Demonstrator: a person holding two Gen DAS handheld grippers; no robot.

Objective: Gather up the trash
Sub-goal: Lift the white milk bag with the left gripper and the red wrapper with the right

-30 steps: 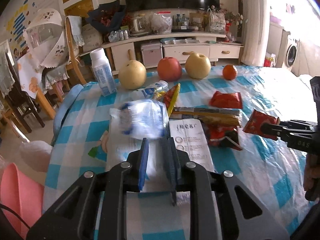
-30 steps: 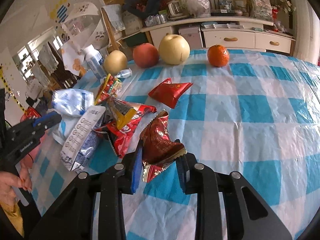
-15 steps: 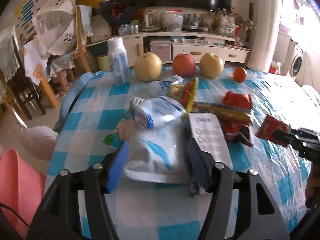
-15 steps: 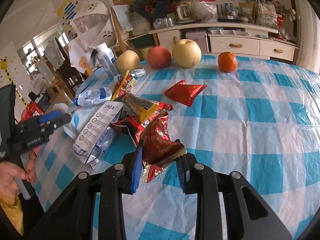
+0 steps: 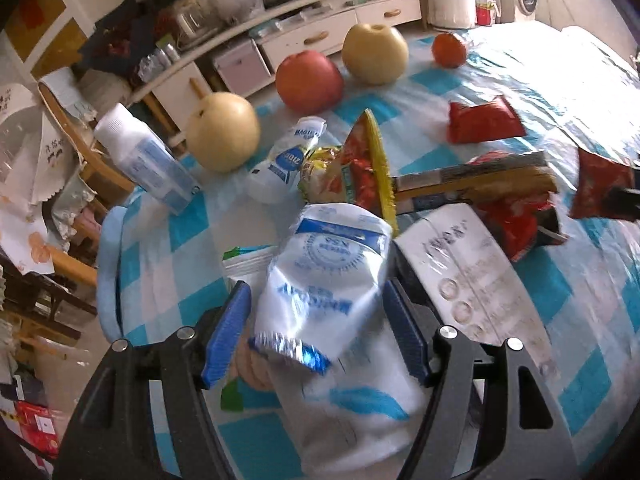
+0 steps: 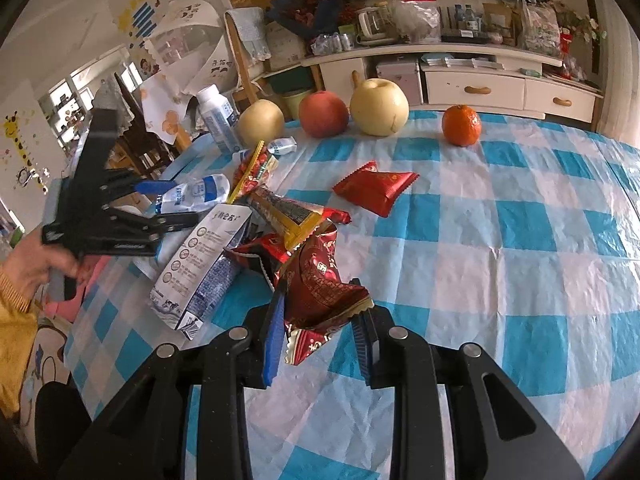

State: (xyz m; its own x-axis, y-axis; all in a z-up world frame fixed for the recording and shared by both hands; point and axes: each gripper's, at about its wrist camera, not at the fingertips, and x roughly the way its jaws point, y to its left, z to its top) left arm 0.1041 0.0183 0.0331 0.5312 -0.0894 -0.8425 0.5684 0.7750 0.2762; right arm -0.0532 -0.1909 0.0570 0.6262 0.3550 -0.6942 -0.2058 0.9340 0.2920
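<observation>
Tablecloth bare right of wrappers

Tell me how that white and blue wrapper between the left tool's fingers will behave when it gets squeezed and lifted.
The white and blue wrapper looks crumpled and thin, so it will probably crush flat. Its glossy film may slip between the pads of the left tool, whose jaws are opening around it. It looks empty, likely very light.

Two pears, one apple, one orange
</observation>
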